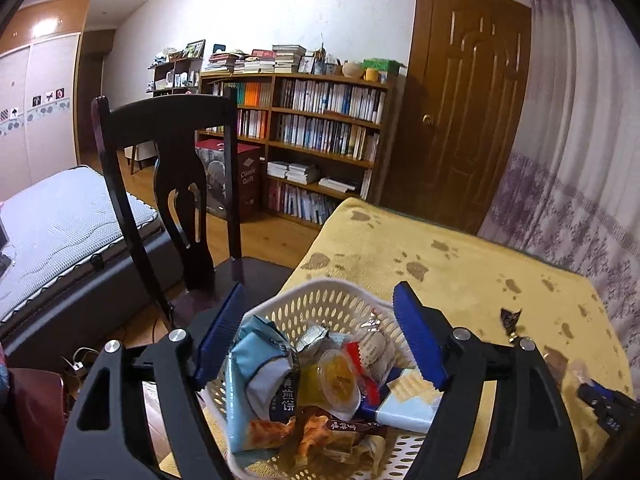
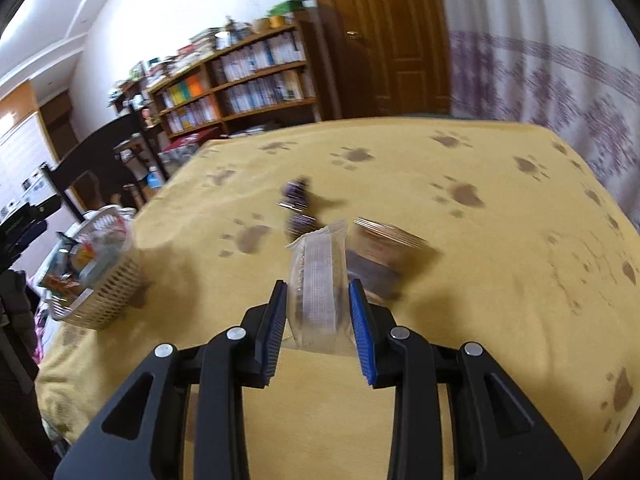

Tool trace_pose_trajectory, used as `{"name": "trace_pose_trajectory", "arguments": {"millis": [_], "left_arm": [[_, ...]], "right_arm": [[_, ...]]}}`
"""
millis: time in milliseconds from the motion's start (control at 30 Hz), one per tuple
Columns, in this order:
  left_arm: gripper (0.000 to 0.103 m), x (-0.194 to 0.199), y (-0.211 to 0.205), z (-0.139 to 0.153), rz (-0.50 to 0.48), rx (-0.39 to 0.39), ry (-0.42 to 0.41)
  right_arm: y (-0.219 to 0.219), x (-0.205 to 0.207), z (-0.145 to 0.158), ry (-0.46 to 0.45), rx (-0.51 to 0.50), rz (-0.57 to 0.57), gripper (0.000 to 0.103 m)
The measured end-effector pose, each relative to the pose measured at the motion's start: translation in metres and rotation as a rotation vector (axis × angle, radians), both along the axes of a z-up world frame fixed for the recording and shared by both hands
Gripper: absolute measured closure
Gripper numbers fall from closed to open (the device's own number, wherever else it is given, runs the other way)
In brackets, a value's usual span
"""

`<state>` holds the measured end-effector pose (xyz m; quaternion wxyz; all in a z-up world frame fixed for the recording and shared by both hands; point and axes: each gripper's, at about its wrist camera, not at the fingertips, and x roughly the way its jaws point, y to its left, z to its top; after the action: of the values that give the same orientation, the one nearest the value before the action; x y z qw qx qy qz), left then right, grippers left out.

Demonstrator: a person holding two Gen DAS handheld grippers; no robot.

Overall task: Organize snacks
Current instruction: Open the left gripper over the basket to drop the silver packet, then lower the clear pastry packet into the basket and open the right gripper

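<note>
Right gripper [image 2: 318, 312] pinching a clear snack packet [image 2: 318, 276] between its blue pads [image 2: 362, 332], packet standing upright and lifted off the yellow paw-print cloth [image 2: 500, 280]. Just beyond the packet, a dark flat packet [image 2: 380, 260] lying on the cloth, blurred, with a small purple wrapper [image 2: 296, 204] a little farther off. Far to the packet's left, near the cloth's edge, a white slotted basket [image 2: 102, 300] sitting heaped with snacks. Left gripper [image 1: 316, 340] hovering above that same basket [image 1: 320, 300], jaws spread wide and holding nothing, one pad at either side of the basket. Inside the basket, a pale blue bag [image 1: 256, 368], an orange jelly cup [image 1: 336, 380] and a red-edged wrapper [image 1: 370, 364] lying piled together. Beyond the basket, a dark wooden chair [image 1: 176, 168] standing at the table's edge, a bookshelf [image 1: 320, 128] lining the wall behind it.
</note>
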<state>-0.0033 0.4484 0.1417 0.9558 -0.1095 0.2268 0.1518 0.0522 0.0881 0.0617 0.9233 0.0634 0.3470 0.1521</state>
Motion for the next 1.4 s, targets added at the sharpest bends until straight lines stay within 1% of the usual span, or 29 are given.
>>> {"name": "trace_pose_trajectory", "arguments": {"millis": [167, 333, 467, 533, 667, 733, 900, 1000, 1400], "left_arm": [[0.020, -0.012, 0.005, 0.011, 0.004, -0.007, -0.037], [0.019, -0.017, 0.009, 0.016, 0.031, 0.019, -0.047], [0.017, -0.020, 0.010, 0.020, 0.074, 0.063, -0.053], [0.013, -0.022, 0.011, 0.022, 0.084, 0.076, -0.059], [0.013, -0.026, 0.013, 0.025, 0.108, 0.103, -0.068], [0.013, -0.027, 0.015, 0.026, 0.110, 0.103, -0.070], [0.008, -0.029, 0.019, 0.028, 0.120, 0.091, -0.077], [0.008, -0.029, 0.020, 0.029, 0.130, 0.097, -0.079], [0.008, -0.028, 0.020, 0.028, 0.126, 0.102, -0.079]], "right_arm": [[0.051, -0.001, 0.022, -0.030, 0.041, 0.111, 0.071], [0.109, -0.006, 0.039, -0.054, 0.054, 0.226, 0.071], [0.148, -0.009, 0.044, -0.056, 0.053, 0.294, 0.071], [0.166, -0.010, 0.045, -0.049, 0.052, 0.321, 0.071], [0.197, -0.011, 0.047, -0.042, 0.046, 0.366, 0.071], [0.210, -0.012, 0.047, -0.040, 0.043, 0.384, 0.071], [0.229, -0.012, 0.046, -0.032, 0.050, 0.398, 0.070], [0.234, -0.008, 0.043, -0.019, 0.061, 0.407, 0.070], [0.228, -0.004, 0.037, -0.007, 0.060, 0.396, 0.070]]}}
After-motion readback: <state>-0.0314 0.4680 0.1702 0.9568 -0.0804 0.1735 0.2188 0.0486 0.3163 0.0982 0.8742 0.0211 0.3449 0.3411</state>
